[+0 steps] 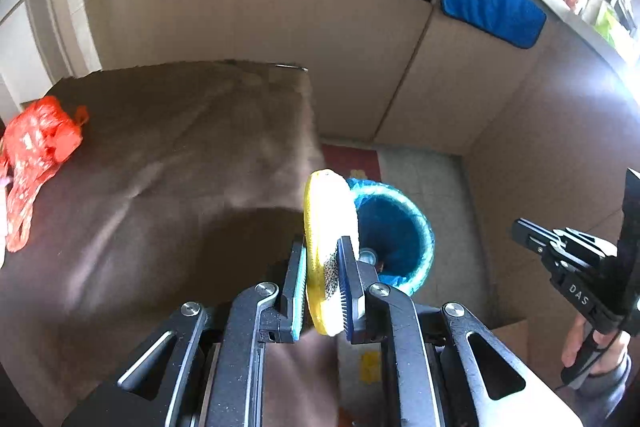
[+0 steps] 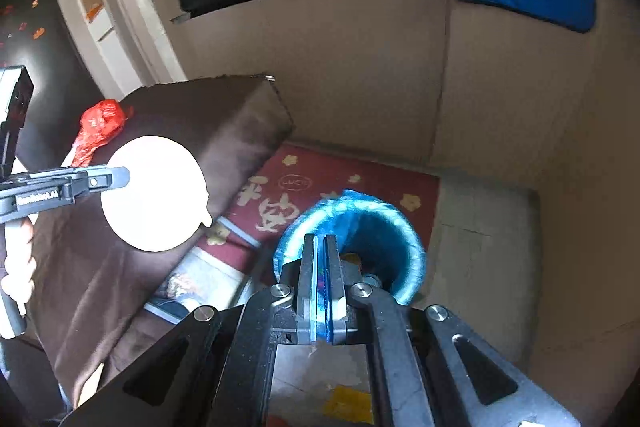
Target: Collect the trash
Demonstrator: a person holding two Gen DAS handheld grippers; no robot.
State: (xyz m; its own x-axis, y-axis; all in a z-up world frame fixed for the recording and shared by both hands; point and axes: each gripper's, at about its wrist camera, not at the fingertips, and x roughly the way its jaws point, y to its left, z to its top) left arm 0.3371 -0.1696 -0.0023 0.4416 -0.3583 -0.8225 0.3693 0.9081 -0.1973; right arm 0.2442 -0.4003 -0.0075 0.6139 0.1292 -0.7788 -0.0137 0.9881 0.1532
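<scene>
Left wrist view: the left tool (image 1: 323, 275) is squeezed on a round lid (image 1: 328, 227), yellow on its edge and white on its face. It holds the lid up by the right side of the brown bench (image 1: 168, 155), near the bin (image 1: 400, 227) with a blue bag. This step looks like carrying trash to the bin. Next, the lid needs to go right, over the bin's mouth, then be let go. The right tool (image 2: 320, 283) is closed with nothing in it. A red bag (image 1: 36, 147) waits far left on the bench.
</scene>
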